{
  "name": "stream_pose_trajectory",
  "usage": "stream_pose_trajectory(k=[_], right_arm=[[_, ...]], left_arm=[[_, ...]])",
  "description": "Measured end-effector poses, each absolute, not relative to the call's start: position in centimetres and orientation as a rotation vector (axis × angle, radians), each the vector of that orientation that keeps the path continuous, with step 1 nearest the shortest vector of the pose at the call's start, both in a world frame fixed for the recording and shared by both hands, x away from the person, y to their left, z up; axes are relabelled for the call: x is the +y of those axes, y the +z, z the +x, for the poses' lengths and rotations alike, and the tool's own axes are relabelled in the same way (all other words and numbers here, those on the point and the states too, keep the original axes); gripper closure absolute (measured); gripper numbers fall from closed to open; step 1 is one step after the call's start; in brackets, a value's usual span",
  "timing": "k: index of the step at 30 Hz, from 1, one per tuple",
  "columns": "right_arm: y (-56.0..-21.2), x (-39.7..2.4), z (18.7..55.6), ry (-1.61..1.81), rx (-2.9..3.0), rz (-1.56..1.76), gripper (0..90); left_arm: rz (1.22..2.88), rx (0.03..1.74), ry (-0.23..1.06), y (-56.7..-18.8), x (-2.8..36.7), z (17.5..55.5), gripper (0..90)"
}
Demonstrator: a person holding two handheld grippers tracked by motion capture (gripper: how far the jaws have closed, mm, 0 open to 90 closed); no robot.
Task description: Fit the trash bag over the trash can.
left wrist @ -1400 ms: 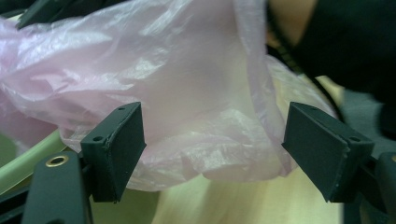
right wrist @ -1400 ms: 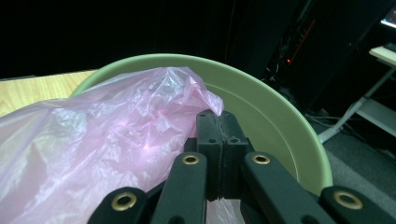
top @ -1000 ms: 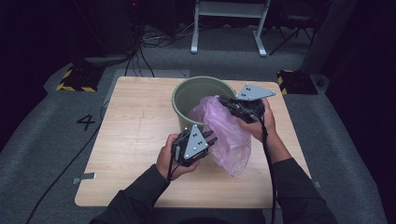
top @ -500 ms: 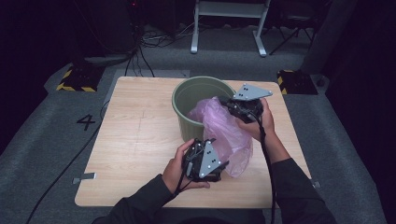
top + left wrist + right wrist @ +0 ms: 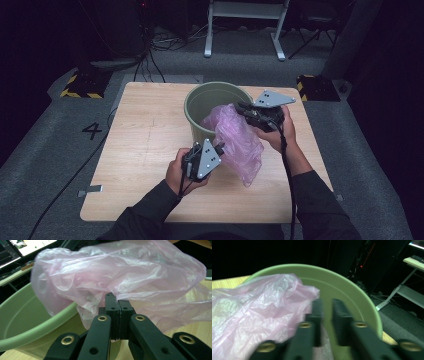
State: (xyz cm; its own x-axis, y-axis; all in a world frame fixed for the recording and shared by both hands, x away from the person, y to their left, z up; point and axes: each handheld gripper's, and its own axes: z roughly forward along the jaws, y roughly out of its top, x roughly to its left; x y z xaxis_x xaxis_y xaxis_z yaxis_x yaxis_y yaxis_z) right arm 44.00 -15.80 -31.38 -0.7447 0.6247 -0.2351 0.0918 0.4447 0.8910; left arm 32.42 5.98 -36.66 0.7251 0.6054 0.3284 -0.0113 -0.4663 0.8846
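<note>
The right gripper view is blurred, so whether plastic lies between those jaws is hard to make out; a gap shows between the 2 jaws, which have just been opening. In the high view, the right hand hides much of the right gripper [image 5: 248, 111], and the lower part of the green bucket [image 5: 200, 100] sits behind the pink plastic bag [image 5: 235, 142].

The bag is a crumpled, see-through sheet. Its long axis runs from the bucket's rim down and toward the person, its loose end resting on the wooden table [image 5: 140, 130] in front of the bucket. Its upper end drapes over the near rim, by the right gripper.

The left gripper [image 5: 219, 148] sits at the bag's near-left edge. In the left gripper view, its 2 jaws are pressed together, having just closed, with the tips [image 5: 117, 298] clamped on a fold of the bag [image 5: 120, 275], which billows above and beyond them. The bucket [image 5: 30, 322] lies to the left there. In the right gripper view, the bag [image 5: 257, 307] lies left of the jaws, over the bucket's rim [image 5: 362, 300].
</note>
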Motion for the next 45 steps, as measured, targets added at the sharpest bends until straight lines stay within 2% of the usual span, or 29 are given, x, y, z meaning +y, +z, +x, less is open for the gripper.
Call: stream_pose_trajectory(k=[5,8,16,25,34,36,37,40,45], right_arm=[[-30.9,-16.6,42.8,1.308,2.162,0.583,48.6],[-30.7,-17.2,40.9,1.316,2.155,0.518,40.9],[-31.0,-20.1,38.0,1.387,2.176,0.497,33.1],[-33.3,-23.2,34.3,1.441,2.245,0.462,26.7],[-35.8,-22.0,32.7,1.413,2.29,0.508,19.2],[-36.5,-21.5,33.3,1.413,2.305,0.568,23.3],[-36.8,-21.2,33.5,1.397,2.308,0.575,34.9],[-37.5,-20.7,33.8,1.35,2.323,0.57,62.0],[-37.6,-20.9,34.3,1.357,2.272,0.587,85.3]], left_arm=[[1.902,0.48,0.735,-36.3,6.6,32.7,89.3],[1.901,0.472,0.733,-36.2,6.6,32.7,89.2],[1.87,0.486,0.713,-36.1,7.5,32.5,89.2],[1.869,0.506,0.703,-36.3,7.9,32.6,89.3],[1.856,0.517,0.697,-36.6,8.0,32.6,89.2],[1.851,0.514,0.703,-36.5,8.1,32.6,89.2],[1.847,0.515,0.704,-36.5,8.1,32.6,89.2],[1.838,0.521,0.701,-36.5,8.4,32.7,89.2],[1.83,0.528,0.698,-36.3,8.9,32.8,89.0]])
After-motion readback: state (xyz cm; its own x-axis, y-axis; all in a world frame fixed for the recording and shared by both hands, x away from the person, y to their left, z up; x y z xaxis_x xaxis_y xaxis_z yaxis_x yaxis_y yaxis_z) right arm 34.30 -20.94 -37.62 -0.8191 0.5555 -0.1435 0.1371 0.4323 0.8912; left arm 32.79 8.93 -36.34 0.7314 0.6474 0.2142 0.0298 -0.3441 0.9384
